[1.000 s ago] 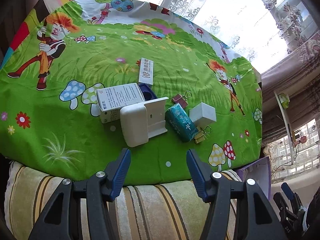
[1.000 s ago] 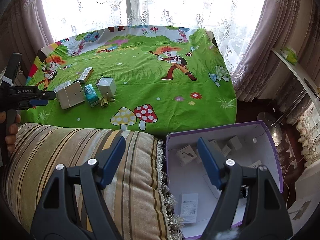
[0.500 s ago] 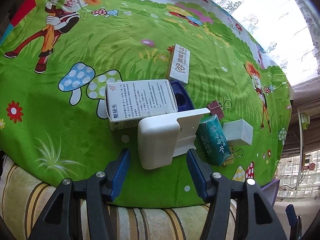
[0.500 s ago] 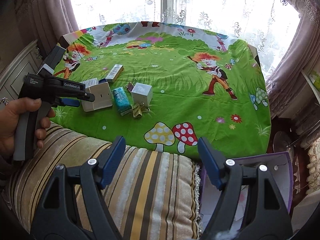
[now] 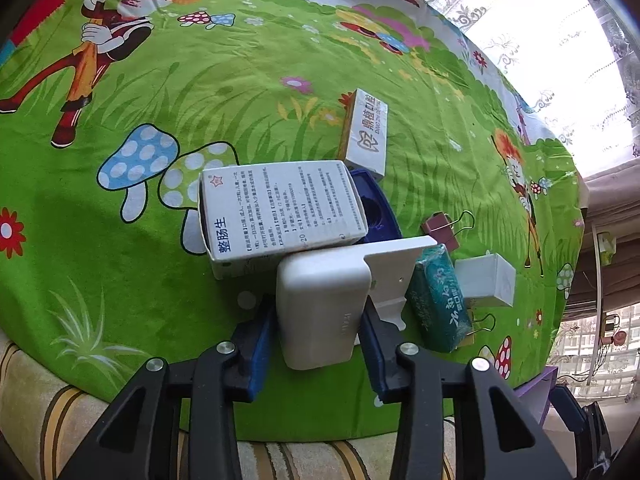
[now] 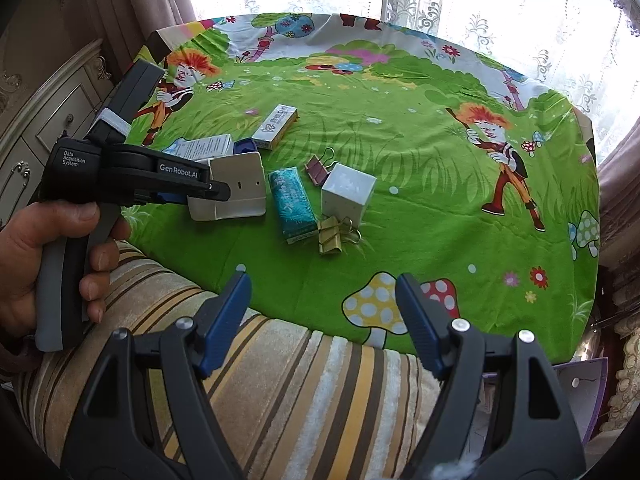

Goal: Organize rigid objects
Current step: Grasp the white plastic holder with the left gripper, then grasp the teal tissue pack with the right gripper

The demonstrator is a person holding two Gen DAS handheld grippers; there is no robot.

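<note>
The left tool (image 5: 318, 334) straddled the white plastic holder (image 5: 320, 308), its pads seemingly touching both sides though the pinch looked unfinished, likely to lift it clear of the medicine box (image 5: 280, 212) just ahead, while the right tool (image 6: 323, 320) hovered spread, empty.

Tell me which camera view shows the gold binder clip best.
The right wrist view. There the gold binder clip lies in full sight on the green cloth, just in front of the white cube box. In the left wrist view the teal packet hides most of it; only its wire handles show.
</note>
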